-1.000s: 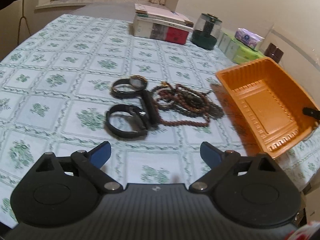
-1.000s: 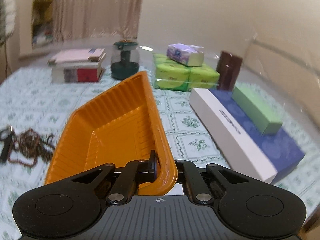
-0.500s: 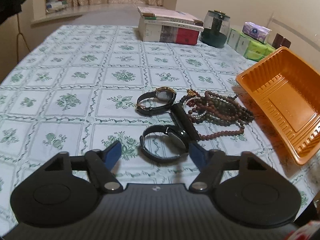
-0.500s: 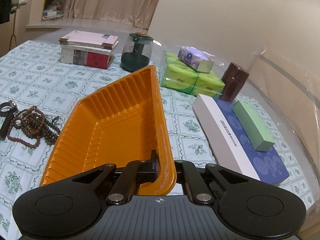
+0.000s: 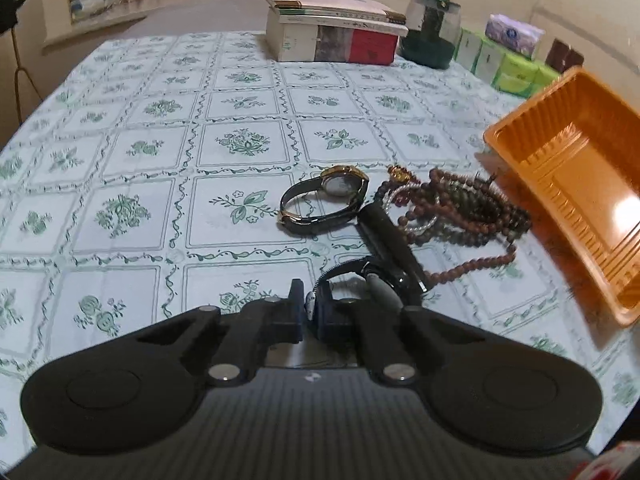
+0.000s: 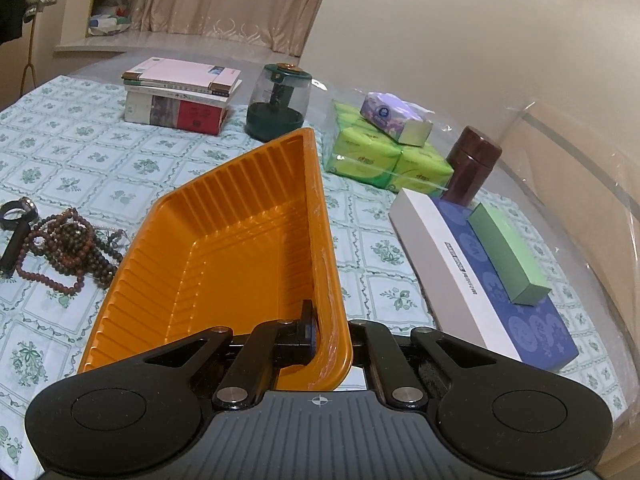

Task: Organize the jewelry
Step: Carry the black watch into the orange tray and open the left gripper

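Left gripper [image 5: 309,307]: jaws just closed, pinched on the mesh strap of the black round-faced wristwatch [image 5: 372,280], nearest of the jewelry on the worktop. Just beyond: black bar-shaped item [image 5: 390,236], kind unclear; gold-cased wristwatch with dark strap [image 5: 326,200]; tangled heap of brown and dark wooden bead strands [image 5: 460,212], touching or overlapping one another. Right gripper [image 6: 320,336]: jaws clamped on the near rim of the orange ribbed plastic tray [image 6: 240,240], tray empty, tilted, beside the beads. Green-and-white floral tablecloth [image 5: 140,168] beneath everything.

Risks, as judged: thin strap slipping out of a shallow edge grip on lifting; watch swinging and catching the bar-shaped item or a bead strand, dragging the heap along; flexible tray rim buckling or twisting under a one-point hold, tipping anything dropped in. Background: stacked books [image 6: 180,96], green-based jar [image 6: 278,104], tissue packs [image 6: 384,152], blue-and-white box [image 6: 480,280].
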Demonstrator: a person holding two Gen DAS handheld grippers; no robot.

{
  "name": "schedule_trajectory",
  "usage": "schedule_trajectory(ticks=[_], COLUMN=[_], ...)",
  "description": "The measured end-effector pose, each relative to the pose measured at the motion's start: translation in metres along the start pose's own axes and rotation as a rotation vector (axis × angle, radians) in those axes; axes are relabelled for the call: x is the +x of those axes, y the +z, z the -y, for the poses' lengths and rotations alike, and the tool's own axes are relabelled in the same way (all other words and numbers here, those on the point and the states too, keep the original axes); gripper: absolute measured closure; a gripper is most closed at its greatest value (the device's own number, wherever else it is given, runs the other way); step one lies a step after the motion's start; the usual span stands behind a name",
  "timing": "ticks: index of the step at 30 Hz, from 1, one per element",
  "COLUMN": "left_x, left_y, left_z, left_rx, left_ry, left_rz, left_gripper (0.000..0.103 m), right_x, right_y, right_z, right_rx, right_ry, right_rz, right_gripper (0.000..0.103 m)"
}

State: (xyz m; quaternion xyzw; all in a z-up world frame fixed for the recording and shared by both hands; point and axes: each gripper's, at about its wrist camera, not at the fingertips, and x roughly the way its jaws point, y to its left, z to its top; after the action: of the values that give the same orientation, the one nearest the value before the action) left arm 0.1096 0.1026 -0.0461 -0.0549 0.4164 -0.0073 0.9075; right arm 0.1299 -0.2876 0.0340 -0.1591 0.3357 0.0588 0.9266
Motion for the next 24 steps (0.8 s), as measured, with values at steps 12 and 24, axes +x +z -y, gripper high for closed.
schedule_trajectory(ticks=[12, 24], left_x=[-0.016, -0.015], left_y=[0.003, 0.028], left_z=[0.006, 0.080], left_rx=[-0.081, -0.036], left_ry=[-0.083, -0.205], left_rz=[0.027, 0.047], left_gripper=[0.097, 0.097], right_x=[-0.001, -0.003], right_y=[-0.002, -0.003], right_z=[0.000, 0.000], right_rx=[0.021, 0.029], right_ry=[0.014, 0.011], right_rz=[0.003, -0.003], right_gripper=[0.098, 0.098])
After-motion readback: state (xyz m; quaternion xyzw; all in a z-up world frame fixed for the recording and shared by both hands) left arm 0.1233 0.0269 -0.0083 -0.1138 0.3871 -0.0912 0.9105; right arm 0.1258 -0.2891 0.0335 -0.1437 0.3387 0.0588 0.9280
